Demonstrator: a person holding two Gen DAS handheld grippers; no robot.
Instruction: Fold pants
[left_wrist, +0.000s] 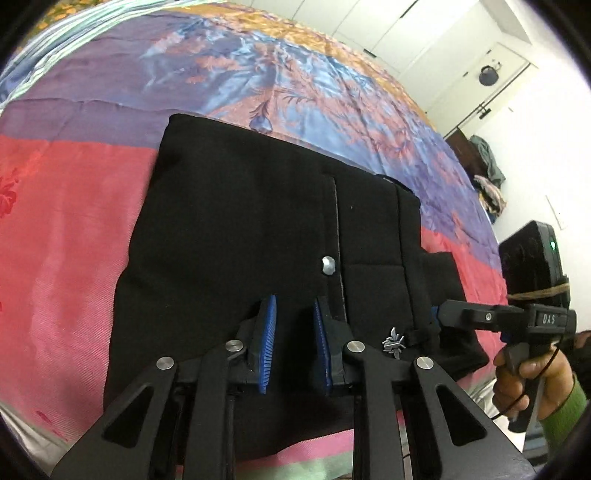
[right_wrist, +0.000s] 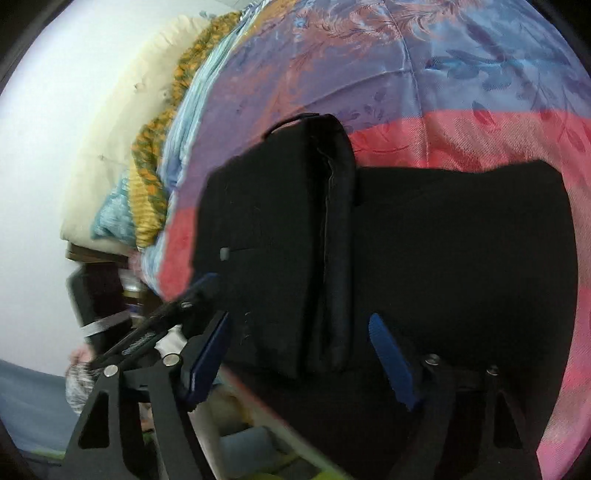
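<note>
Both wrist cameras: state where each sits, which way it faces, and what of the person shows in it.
Left wrist: on the left gripper, looking down its blue pads at the black pants on the bedspread; the right gripper, a hand and a green sleeve show at right.
Right wrist: on the right gripper, facing the pants side-on; the left gripper enters at left.
Shared: pants, bedspread, each other's gripper.

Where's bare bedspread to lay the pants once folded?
Free: the red bedspread beside the black pants, away from the right hand-held gripper, and the purple-blue stretch beyond their far edge. Crowded: the near edge, where the left hand-held gripper and the right one meet.
</note>
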